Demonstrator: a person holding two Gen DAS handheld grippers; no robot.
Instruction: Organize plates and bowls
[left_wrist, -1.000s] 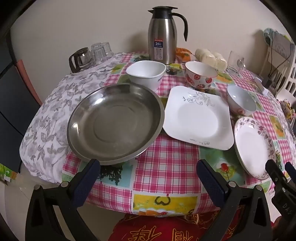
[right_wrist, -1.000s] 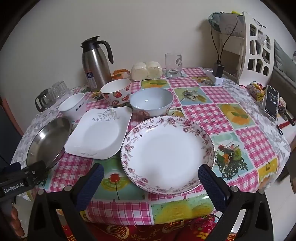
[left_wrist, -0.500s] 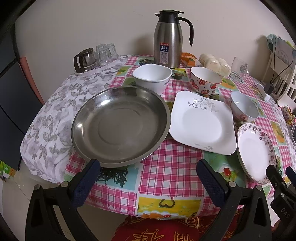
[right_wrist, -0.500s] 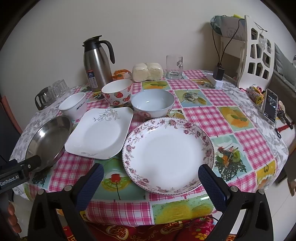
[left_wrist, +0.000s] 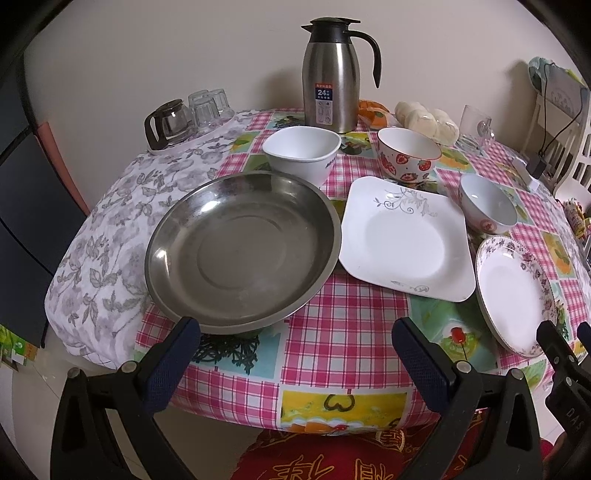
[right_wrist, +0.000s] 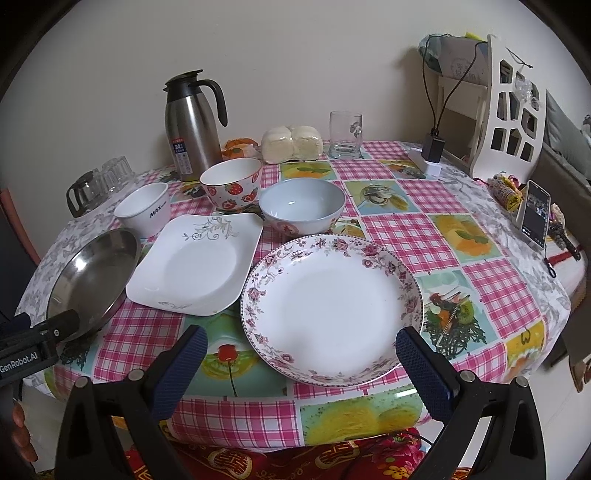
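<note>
Both hand-held grippers have eased back a touch since a second ago; on my left wrist view the table sits a little further off and more of the cloth's front edge shows. Nothing on the surface has shifted.

My left hand-held gripper is spread wide, blue pads apart, gripping nothing, hanging just off the near edge in front of the round stainless-steel pan. My right hand-held gripper is equally wide and empty, its pads flanking the near rim of the round white plate with a pink floral border without touching it.

Only the left view gives me the steel pan whole: shallow, dull-shiny, with a flat ringed base. In the right view it is a sliver at the left edge. Only the right view shows a dark phone propped near the far right edge, and a fingertip at the lower left corner.

Middle of the row is the square white plate with a grey vine motif, glossy, corners rounded, just beside the pan and close against the floral plate. Behind them stand three bowls: a squarish white bowl with dark lettering, a strawberry-patterned bowl and a pale blue-white bowl, all upright and empty. A tall steel thermos jug with a black handle stands at the back, on the pink checked oilcloth.
</note>
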